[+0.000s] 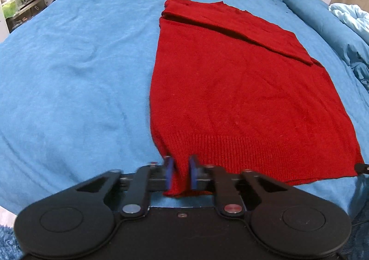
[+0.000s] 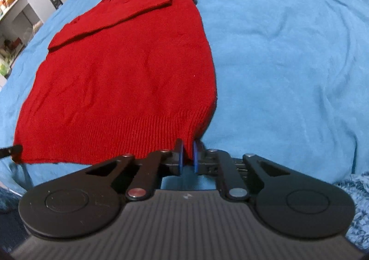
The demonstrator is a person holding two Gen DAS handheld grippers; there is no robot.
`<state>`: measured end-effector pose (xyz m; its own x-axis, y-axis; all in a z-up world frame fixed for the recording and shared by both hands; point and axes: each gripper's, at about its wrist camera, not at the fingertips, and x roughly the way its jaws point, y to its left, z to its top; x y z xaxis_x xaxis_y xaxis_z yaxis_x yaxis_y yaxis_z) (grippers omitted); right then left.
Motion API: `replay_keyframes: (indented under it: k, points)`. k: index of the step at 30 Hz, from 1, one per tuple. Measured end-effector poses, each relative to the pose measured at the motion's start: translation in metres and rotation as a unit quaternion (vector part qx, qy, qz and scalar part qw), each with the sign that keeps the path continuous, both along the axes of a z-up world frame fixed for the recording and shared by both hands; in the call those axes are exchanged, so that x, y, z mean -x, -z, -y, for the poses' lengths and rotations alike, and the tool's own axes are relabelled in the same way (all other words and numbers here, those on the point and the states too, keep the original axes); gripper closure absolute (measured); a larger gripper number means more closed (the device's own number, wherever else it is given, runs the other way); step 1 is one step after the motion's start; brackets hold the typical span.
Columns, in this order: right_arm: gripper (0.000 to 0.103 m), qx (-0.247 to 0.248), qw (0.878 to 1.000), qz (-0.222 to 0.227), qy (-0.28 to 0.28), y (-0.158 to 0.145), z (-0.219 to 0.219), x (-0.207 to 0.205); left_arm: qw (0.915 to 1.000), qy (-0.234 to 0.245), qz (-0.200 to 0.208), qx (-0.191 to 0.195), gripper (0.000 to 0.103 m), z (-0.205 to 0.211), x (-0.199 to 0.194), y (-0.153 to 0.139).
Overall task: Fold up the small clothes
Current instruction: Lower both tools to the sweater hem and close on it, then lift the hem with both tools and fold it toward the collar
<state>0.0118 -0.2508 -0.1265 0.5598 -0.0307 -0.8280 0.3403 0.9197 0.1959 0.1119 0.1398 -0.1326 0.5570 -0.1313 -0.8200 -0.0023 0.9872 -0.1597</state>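
Two grippers are working one red sweater, which is lying flat on the blue bedsheet with a sleeve folded across its far end.

Through the left wrist camera, you are seeing the left gripper (image 1: pixel 181 173) pinching the near left corner of the red sweater (image 1: pixel 230 89) at its ribbed hem (image 1: pixel 242 151), fabric bunching between the blue pads (image 1: pixel 170 173). The blue bedsheet (image 1: pixel 69 75) is lying loosely wrinkled beneath.

Through the right wrist camera, the right gripper (image 2: pixel 187 156) is clamping the opposite hem corner, its pads nearly together with knit between them. The sweater (image 2: pixel 126 64) is stretching away over the bedsheet (image 2: pixel 288 64).

Judging by the knit, it is likely behaving soft, light and limp, sagging between your two holds; the thicker ribbing is probably giving the surest grip, so those hem corners look like sound places to be holding.
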Motion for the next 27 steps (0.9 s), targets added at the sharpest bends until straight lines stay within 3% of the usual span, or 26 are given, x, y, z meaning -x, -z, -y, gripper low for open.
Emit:
replay_keyframes:
  k: [8,15,21,24,27]
  points:
    - [0.082,-0.048,0.998,0.036,0.011,-0.018,0.012,0.01,0.9999,0.002,0.016,0.0,0.097,0.003,0.005,-0.027]
    - [0.082,-0.134,0.98,0.142,0.032,-0.087,0.041,0.009,0.995,-0.01,0.093,0.035,0.098,-0.007,-0.016,-0.105]
    - [0.083,-0.162,0.961,0.223,0.026,-0.151,0.076,-0.071,0.9852,-0.014,0.165,0.043,0.1,-0.016,-0.119,-0.171]
    - [0.083,-0.156,0.954,0.255,0.023,-0.175,0.094,-0.135,0.9828,-0.027,0.178,0.04,0.1,-0.015,-0.2,-0.186]
    - [0.083,-0.155,0.951,0.265,0.039,-0.181,0.112,-0.212,0.9851,-0.044,0.162,0.04,0.1,-0.015,-0.279,-0.177]
